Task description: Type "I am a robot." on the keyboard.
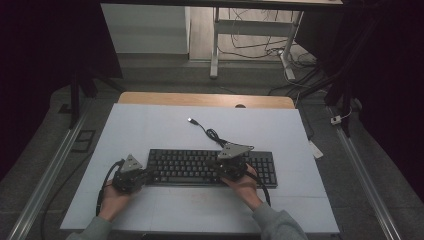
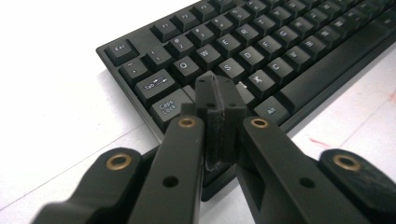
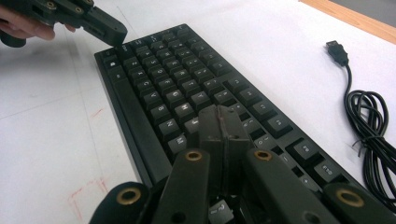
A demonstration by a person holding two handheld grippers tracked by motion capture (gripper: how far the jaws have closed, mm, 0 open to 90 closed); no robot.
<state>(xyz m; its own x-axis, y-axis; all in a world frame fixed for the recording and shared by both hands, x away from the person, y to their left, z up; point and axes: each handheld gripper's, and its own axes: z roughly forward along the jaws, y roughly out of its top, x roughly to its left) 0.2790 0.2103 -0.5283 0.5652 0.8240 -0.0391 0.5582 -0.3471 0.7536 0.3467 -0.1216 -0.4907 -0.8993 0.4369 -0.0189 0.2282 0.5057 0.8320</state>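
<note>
Keyboard (image 1: pixel 212 167) long axis left-right across table, USB cable toward far edge; both tongs pressed together, empty.

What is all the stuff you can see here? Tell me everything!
keyboard: one, black, on the middle of the white table top, near the person.
cable: one, black, coiled behind the keyboard on the table, USB plug lying free.
table top: one, white, wooden edge at the far side.
desk frame: one, white, on the floor beyond the table.
left gripper: one, black, fingers shut over the keyboard's left end.
right gripper: one, black, fingers shut over the keys farther right.
hands: two, grey sleeves, one on each gripper.
</note>
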